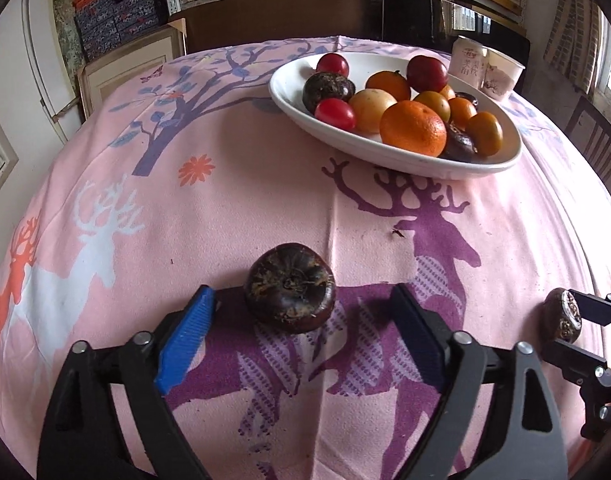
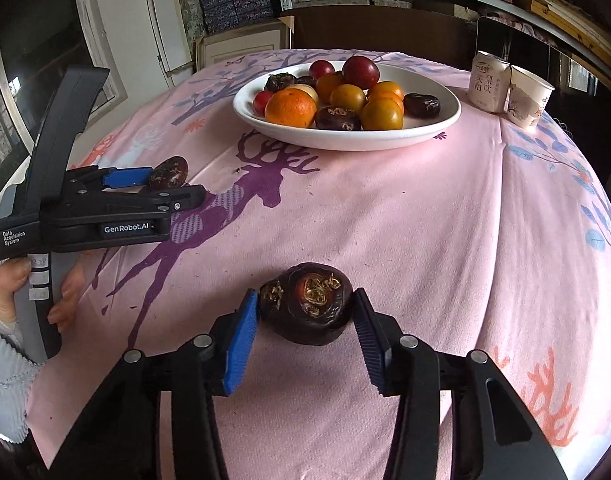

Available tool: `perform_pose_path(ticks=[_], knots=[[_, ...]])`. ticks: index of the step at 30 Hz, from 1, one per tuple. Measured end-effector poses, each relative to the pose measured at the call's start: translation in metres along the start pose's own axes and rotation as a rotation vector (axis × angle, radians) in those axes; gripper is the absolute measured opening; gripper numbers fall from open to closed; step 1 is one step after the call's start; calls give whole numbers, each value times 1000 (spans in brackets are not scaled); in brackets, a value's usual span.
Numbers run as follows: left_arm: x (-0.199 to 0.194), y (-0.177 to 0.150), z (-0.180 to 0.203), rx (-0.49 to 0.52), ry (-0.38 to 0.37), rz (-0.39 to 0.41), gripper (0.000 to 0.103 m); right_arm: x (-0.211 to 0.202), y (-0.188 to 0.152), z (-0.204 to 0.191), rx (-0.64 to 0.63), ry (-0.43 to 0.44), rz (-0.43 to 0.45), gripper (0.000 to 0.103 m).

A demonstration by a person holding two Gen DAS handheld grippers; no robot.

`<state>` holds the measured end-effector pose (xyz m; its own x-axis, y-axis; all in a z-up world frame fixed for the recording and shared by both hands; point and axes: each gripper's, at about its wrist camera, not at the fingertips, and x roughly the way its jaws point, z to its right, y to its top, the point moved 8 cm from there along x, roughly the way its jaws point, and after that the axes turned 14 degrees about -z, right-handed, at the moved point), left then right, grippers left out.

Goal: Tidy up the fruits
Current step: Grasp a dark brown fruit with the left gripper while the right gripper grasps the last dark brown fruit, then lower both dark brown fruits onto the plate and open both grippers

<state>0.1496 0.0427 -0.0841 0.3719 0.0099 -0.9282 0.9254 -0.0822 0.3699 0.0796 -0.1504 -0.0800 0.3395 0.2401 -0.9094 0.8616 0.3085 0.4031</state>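
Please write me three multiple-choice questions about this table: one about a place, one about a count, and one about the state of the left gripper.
1. Seen from both cameras, where does the can stand relative to the white plate?
A. to its left
B. to its right
C. on it

2. How many drink containers stand beside the plate?
A. one
B. two
C. four

3. How is the left gripper?
A. shut on an orange
B. shut on nothing
C. open, with a dark fruit between its fingers

Answers:
1. B: the can is right of the plate in both views.
2. B: only the can and a paper cup stand there.
3. C: both pads stand clear of the fruit.
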Motion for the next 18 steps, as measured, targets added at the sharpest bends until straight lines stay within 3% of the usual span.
perform_pose_path(ticks=[3, 4, 5, 14, 18], knots=[[-1, 1, -6, -28, -5, 6, 85, 0, 0, 0, 2, 4, 2, 47], [-3, 1, -6, -24, -11, 13, 70, -1, 0, 1, 8, 11, 3, 47], [-6, 2, -5, -20, -24, 24, 43, -1, 0, 3, 19, 20, 5, 47], [-12, 0, 1, -12, -79, 33, 42, -4, 1, 17, 99, 84, 26, 47], [-34, 9, 8, -3, -124, 94, 42, -14, 4, 26, 143, 109, 77, 47]])
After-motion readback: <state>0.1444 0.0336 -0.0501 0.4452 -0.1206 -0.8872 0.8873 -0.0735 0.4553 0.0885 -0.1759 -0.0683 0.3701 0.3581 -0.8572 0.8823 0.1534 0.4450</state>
